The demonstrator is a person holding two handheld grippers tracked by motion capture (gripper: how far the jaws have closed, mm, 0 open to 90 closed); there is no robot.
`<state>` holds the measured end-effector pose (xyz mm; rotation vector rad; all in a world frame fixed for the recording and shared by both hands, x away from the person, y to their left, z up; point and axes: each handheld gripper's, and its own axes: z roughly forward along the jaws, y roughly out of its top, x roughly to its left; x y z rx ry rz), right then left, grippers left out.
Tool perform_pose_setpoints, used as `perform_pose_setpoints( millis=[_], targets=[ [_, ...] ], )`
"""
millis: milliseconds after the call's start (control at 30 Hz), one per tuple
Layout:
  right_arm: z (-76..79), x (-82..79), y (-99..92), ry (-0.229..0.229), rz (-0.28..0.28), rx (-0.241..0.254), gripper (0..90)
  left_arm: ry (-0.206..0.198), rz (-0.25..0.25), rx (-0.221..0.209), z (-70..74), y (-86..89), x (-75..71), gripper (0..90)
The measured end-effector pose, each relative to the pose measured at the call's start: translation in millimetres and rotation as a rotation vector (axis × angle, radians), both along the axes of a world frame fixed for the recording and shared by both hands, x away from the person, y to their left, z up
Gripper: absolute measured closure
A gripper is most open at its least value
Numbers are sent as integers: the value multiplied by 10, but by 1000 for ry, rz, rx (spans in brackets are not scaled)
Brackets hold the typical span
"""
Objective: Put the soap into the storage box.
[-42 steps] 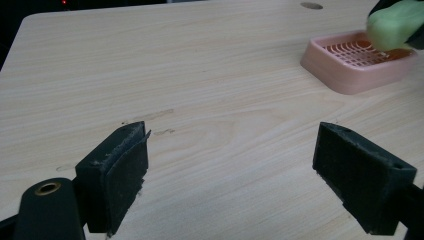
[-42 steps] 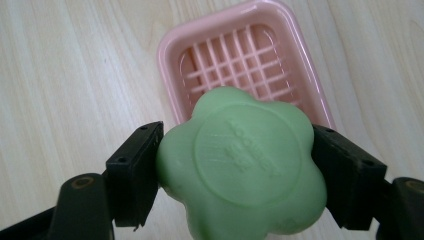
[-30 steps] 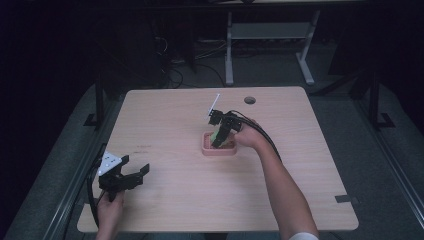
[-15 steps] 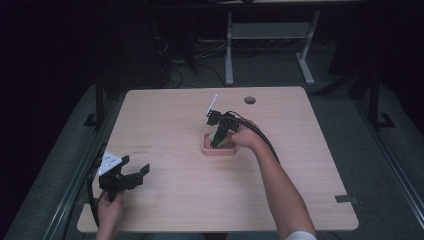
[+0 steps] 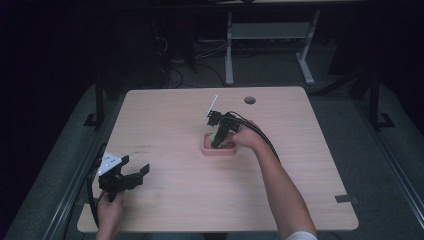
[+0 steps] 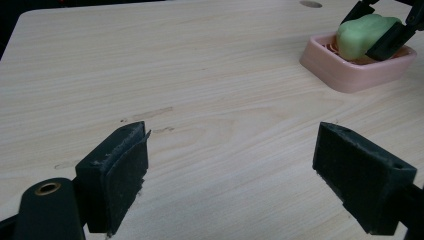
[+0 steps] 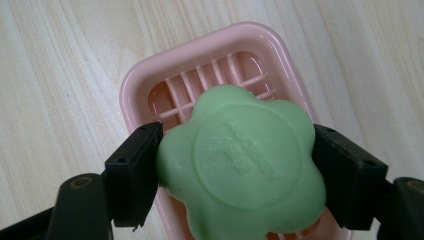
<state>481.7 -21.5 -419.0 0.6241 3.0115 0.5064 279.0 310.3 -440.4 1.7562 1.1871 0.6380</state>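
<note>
A green flower-shaped soap (image 7: 243,165) is clamped between the jaws of my right gripper (image 7: 235,172), just above a pink slatted soap dish (image 7: 140,82). In the high view the right gripper (image 5: 218,135) hangs over the dish (image 5: 206,148) at the table's middle, pointing down. The soap (image 6: 360,34) and dish (image 6: 350,72) also appear far off in the left gripper view. My left gripper (image 5: 131,176) rests near the table's front left corner, open, with bare wood between its pads (image 6: 120,170).
The wooden table (image 5: 165,120) has a round cable hole (image 5: 250,100) at its back edge. A white tag (image 5: 212,107) sticks up behind the right gripper. A grey tape patch (image 5: 346,198) lies at the front right. Dark floor and desk legs lie beyond.
The right gripper has dipped slightly toward the dish with the soap in it. The left gripper has stayed put.
</note>
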Motion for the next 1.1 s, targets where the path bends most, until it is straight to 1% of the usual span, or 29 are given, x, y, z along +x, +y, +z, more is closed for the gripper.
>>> perform_pose_setpoints(
  millis=[200, 433, 533, 800, 900, 1100],
  targets=[
    [-2, 0, -13, -3, -2, -10, 254, 1, -2, 0, 1, -5, -4, 143],
    [3, -3, -33, -2, -8, -7, 255, 1, -1, 0, 2, -6, -7, 143],
    [21, -6, -43, -2, -9, 7, 257, 2, -3, 2, 1, -7, -7, 143],
    [36, -9, -65, 5, -16, 14, 253, 1, -1, -2, 2, -11, -10, 143],
    [43, -14, -83, 21, -29, 18, 244, 1, -2, -2, 2, -11, -11, 143],
    [56, -23, -122, 28, -49, 39, 226, 1, -2, 0, 3, -11, -13, 142]
  ],
)
